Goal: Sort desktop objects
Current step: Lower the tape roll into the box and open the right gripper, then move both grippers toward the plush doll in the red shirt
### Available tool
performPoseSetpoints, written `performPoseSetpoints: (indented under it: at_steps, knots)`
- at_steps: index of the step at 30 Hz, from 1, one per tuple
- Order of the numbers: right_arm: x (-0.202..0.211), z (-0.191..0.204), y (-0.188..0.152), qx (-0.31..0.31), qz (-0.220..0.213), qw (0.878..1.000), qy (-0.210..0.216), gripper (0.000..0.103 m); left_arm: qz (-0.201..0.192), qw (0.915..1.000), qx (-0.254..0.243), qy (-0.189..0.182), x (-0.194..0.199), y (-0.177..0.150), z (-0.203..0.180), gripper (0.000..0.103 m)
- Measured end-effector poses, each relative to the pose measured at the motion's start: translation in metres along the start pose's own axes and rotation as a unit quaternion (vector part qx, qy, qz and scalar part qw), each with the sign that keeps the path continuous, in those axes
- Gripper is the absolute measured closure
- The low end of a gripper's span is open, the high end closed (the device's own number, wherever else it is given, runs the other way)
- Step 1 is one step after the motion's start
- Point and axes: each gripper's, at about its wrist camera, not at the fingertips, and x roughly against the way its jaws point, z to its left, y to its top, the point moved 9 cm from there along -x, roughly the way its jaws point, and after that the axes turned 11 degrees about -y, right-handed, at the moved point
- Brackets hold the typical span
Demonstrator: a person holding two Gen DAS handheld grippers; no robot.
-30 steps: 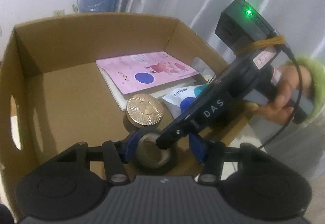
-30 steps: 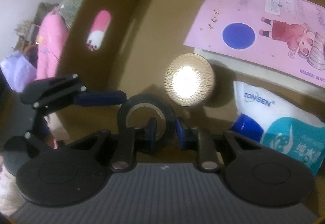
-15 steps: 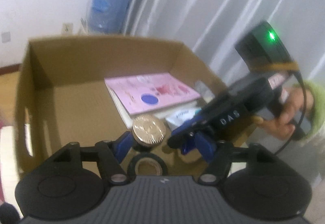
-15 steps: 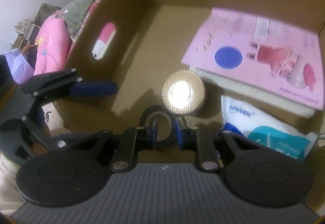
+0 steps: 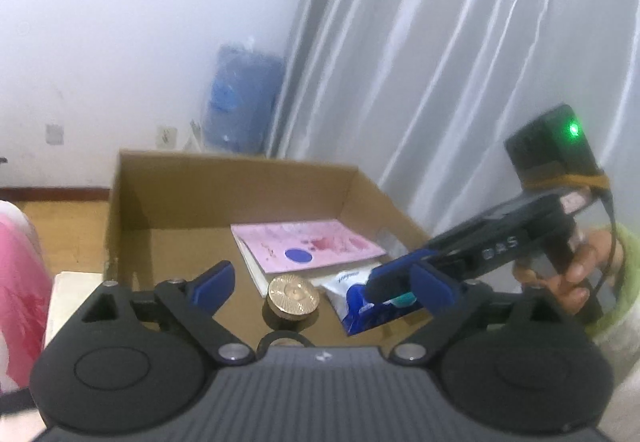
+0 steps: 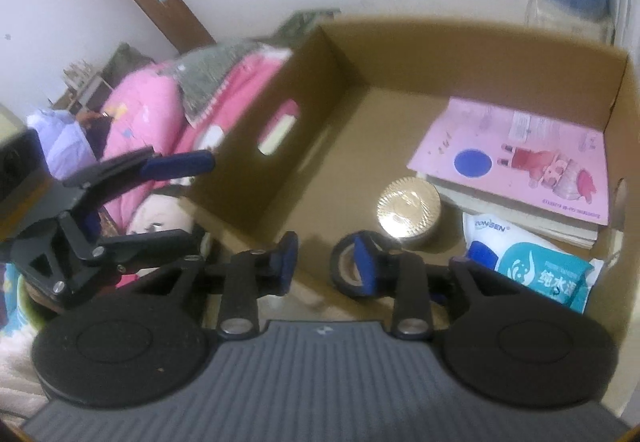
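A black tape roll lies on the floor of the cardboard box, near its front wall. My right gripper hovers above it with its jaws opening. Its pads touch nothing, and one finger partly covers the roll. In the left wrist view only the roll's top edge shows over the gripper body. My left gripper is raised before the box, its jaws opening wide and empty. The right gripper reaches in from the right, held by a hand. The left gripper stands outside the box's left wall.
Inside the box lie a gold round tin, a pink book on a paper stack and a wipes pack. Pink bedding and a plush toy lie left of the box. Behind it are a blue water bottle and curtains.
Both grippers have risen and drawn back from the box floor. The right jaws have let go of the tape roll, which stays in the box. The left jaws have spread wide.
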Motion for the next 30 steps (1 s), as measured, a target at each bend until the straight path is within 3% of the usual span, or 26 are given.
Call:
performPoseSetpoints:
  at_steps: [3, 9, 16, 24, 30]
  knots:
    - [0.023, 0.011, -0.005, 0.010, -0.036, 0.999, 0.003, 0.057, -0.020, 0.9997, 0.007, 0.011, 0.016, -0.007, -0.008, 0.006]
    - [0.065, 0.032, -0.020, 0.023, -0.087, 0.996, 0.001, 0.048, -0.059, 0.9968, 0.045, 0.029, 0.052, -0.024, -0.014, 0.002]
    - [0.100, 0.068, -0.044, 0.046, -0.139, 0.989, 0.024, 0.028, -0.068, 0.9939, 0.043, 0.076, 0.092, -0.048, -0.026, 0.000]
    - [0.107, 0.112, -0.063, 0.026, -0.169, 0.978, 0.122, 0.018, -0.078, 0.9870, 0.050, 0.131, 0.148, -0.083, -0.023, 0.000]
    - [0.101, 0.147, -0.068, 0.024, -0.179, 0.965, 0.191, 0.012, -0.085, 0.9784, 0.079, 0.171, 0.181, -0.107, 0.004, 0.000]
